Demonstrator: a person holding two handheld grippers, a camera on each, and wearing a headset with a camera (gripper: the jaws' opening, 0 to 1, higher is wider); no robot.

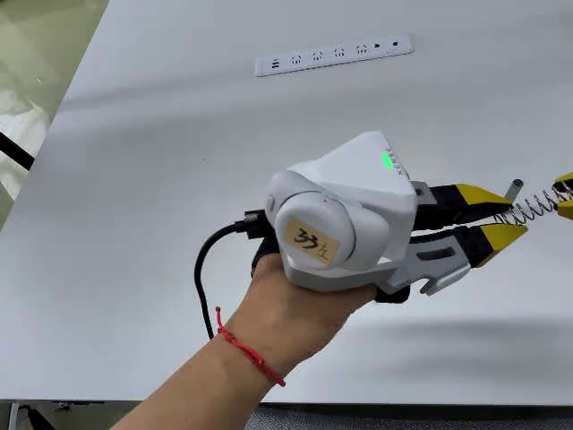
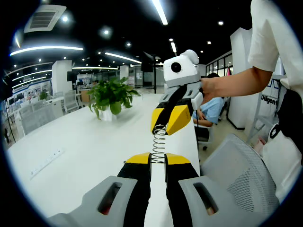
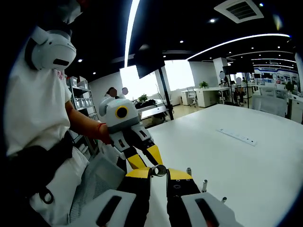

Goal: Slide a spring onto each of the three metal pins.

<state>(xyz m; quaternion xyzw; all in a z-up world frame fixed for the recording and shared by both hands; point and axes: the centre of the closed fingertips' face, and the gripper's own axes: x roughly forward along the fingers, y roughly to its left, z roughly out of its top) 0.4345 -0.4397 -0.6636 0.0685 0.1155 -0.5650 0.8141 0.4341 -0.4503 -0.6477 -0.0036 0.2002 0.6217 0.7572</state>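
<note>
A metal spring stretches in the air between the two grippers. My left gripper, held in a hand, is shut on the spring's near end. My right gripper comes in at the right edge and is shut on the other end; it also shows as ahead of the left jaws. One upright metal pin stands on the white table just behind the spring. In the right gripper view, three pins stand in a row beside my jaws. All three pins are bare.
A white power strip lies at the far side of the white table. A black cable hangs from the left gripper. A potted plant sits further along the table, and a mesh chair stands by its edge.
</note>
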